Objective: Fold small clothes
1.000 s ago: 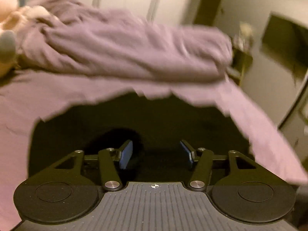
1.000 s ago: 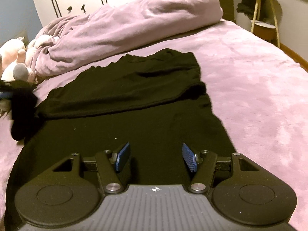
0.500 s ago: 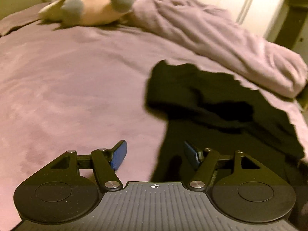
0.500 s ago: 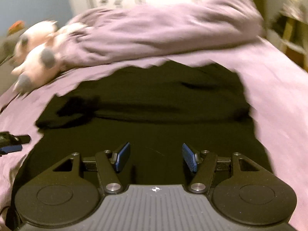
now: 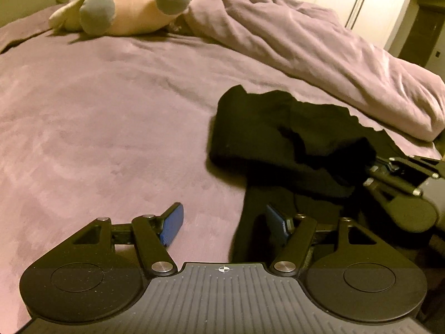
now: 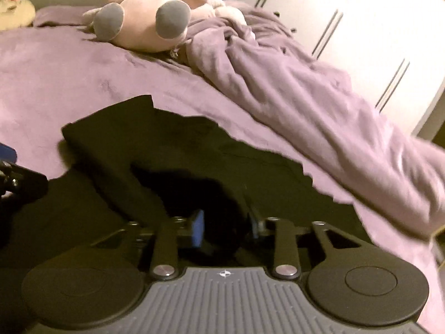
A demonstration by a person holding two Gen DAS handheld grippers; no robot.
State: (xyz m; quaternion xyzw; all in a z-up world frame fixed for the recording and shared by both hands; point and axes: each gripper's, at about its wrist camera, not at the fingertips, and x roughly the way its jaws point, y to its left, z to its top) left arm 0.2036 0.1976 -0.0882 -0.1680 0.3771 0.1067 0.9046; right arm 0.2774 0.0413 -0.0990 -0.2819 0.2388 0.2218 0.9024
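Note:
A black garment (image 5: 281,142) lies spread on the purple bed cover, one part folded over on itself. My left gripper (image 5: 224,222) is open and empty, low over the bed at the garment's left edge. My right gripper (image 6: 226,226) is open, and a fold of the black garment (image 6: 194,161) sits between its blue pads; I cannot tell if they touch it. The right gripper also shows at the right edge of the left wrist view (image 5: 400,183). The left gripper shows at the left edge of the right wrist view (image 6: 14,172).
A bunched purple duvet (image 5: 319,50) lies along the far side of the bed. A pink plush toy with grey feet (image 5: 125,5) rests near the head. White wardrobe doors (image 6: 361,27) stand behind. The bed cover (image 5: 97,111) stretches left of the garment.
Both grippers swung to the left and dropped lower. The left one moved off the garment to its left edge. The right one moved in onto the folded part of the garment.

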